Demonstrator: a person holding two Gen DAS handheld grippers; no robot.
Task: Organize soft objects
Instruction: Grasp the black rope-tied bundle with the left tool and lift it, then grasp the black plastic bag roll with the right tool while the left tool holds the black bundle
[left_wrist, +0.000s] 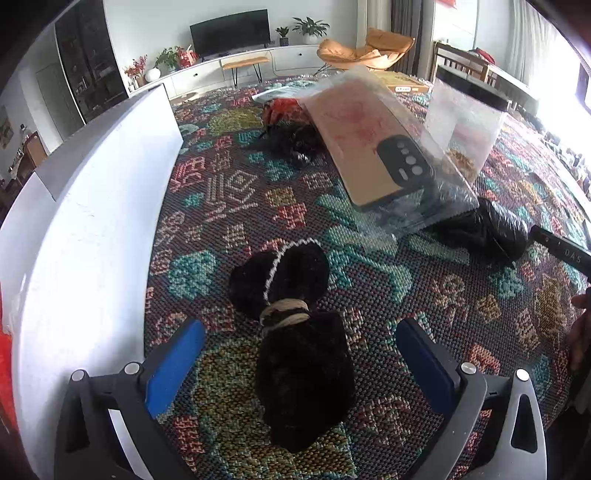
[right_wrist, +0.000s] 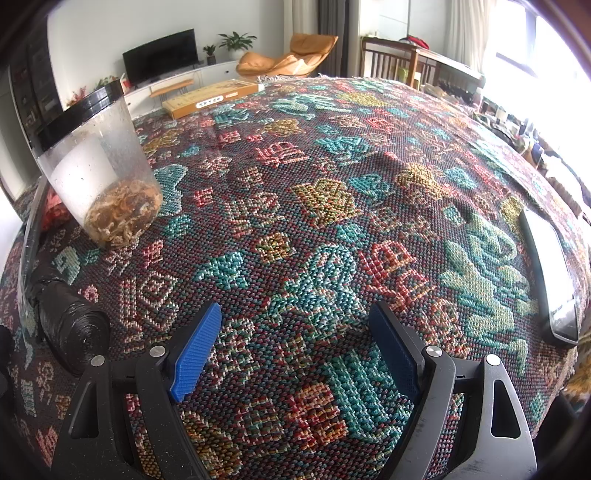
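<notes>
Left claw (left_wrist: 301, 354) astride black scarf (left_wrist: 295, 332)

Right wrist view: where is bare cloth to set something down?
Free: the wide cloth between the jar and the phone, ahead of the open right tool. Crowded: the left edge, by the jar and black roll.

Two low, forward views over tablecloth (right_wrist: 295, 192)

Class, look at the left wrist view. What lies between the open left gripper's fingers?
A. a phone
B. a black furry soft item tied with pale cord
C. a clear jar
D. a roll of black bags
B: the black furry item, cord-tied at its middle, lies between the left gripper's spread fingers.
</notes>
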